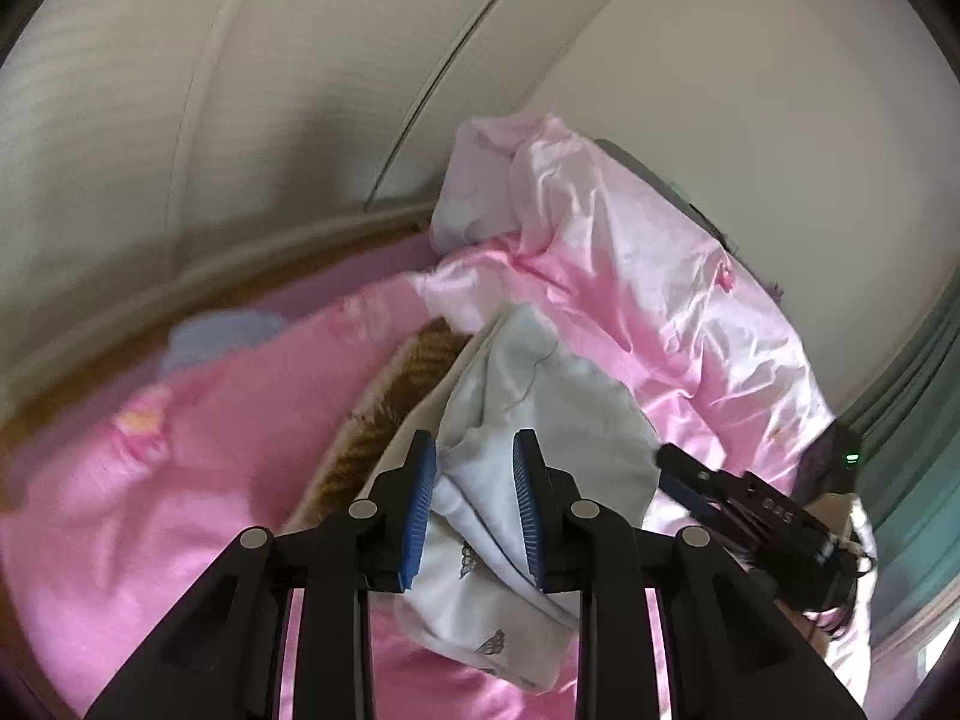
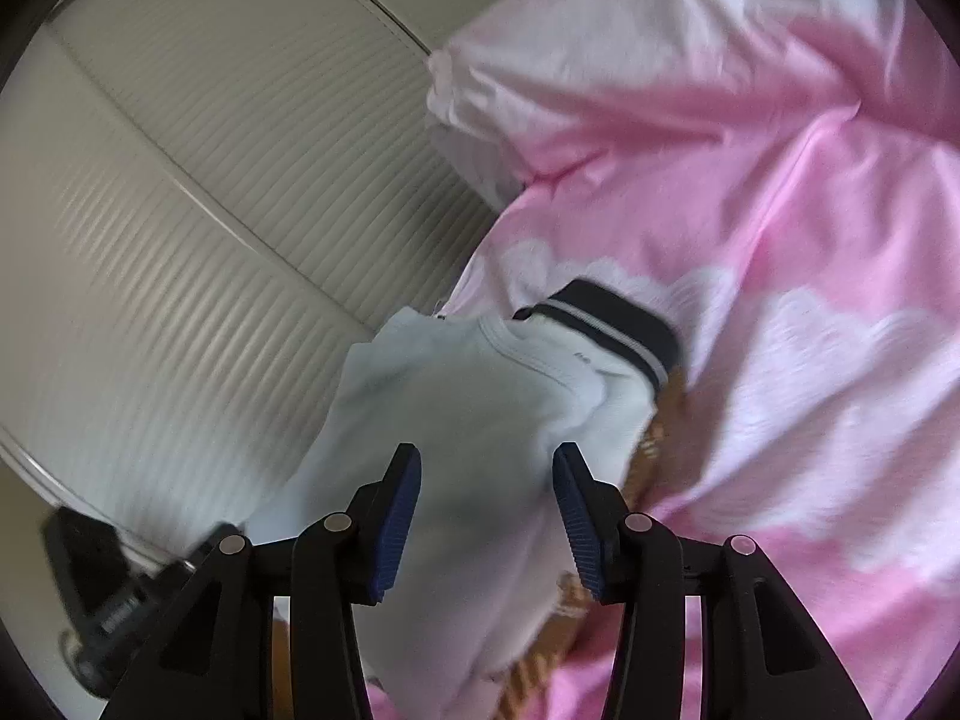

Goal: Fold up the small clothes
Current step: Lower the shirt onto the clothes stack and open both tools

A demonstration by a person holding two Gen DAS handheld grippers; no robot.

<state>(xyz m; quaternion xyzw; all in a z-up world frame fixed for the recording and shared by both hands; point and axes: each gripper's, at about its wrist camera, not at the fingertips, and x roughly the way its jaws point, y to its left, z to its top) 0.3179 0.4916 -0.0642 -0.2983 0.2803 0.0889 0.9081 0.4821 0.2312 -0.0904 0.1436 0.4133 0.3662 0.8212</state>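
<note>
left gripper with blue pads narrowly parted around a fold of the pale blue garment, grip unclear, right gripper spread wider over the same cloth, pads clear of it, garment lying on a pink duvet, ribbed cream wardrobe door behind

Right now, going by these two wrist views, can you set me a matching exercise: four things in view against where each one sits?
Things:
1. pale blue garment
2. pink duvet
3. navy striped band
4. brown patterned cloth

Places:
A. heaped up beyond the garment
B. partly under the garment
C. on the garment's far edge
D. between the fingers of the left hand-held gripper

Pairs: 1-D, 2-A, 3-C, 4-B
</note>
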